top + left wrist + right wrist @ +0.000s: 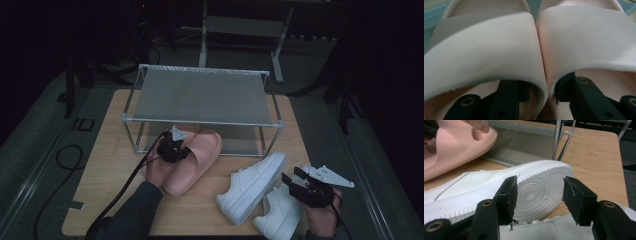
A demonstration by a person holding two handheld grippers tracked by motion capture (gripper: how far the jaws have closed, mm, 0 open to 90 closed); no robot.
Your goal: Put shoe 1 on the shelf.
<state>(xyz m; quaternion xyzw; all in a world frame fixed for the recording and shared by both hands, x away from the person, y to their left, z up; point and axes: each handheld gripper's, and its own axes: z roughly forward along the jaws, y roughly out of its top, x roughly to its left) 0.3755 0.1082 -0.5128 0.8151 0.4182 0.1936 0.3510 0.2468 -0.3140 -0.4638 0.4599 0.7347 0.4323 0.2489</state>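
Observation:
Two pink slides point(197, 160) lie side by side at the front of a metal shoe rack point(200, 95), toes under its lower shelf. My left gripper point(172, 150) reaches into them from the heel end. In the left gripper view, one jaw sits under the strap of the left slide point(481, 45) and the other under that of the right slide point(586, 37), and the left gripper point(544, 92) pinches their touching inner walls. My right gripper point(539, 192) stands open above two white sneakers; one sneaker point(474, 187) lies on its side with its sole facing the jaws.
The tipped white sneaker point(252, 187) and the second sneaker point(280, 215) lie at the front right of the wooden table point(100, 165), under my right gripper point(292, 176). The rack's top shelf is bare. A black cable trails off the left gripper toward the table's front left.

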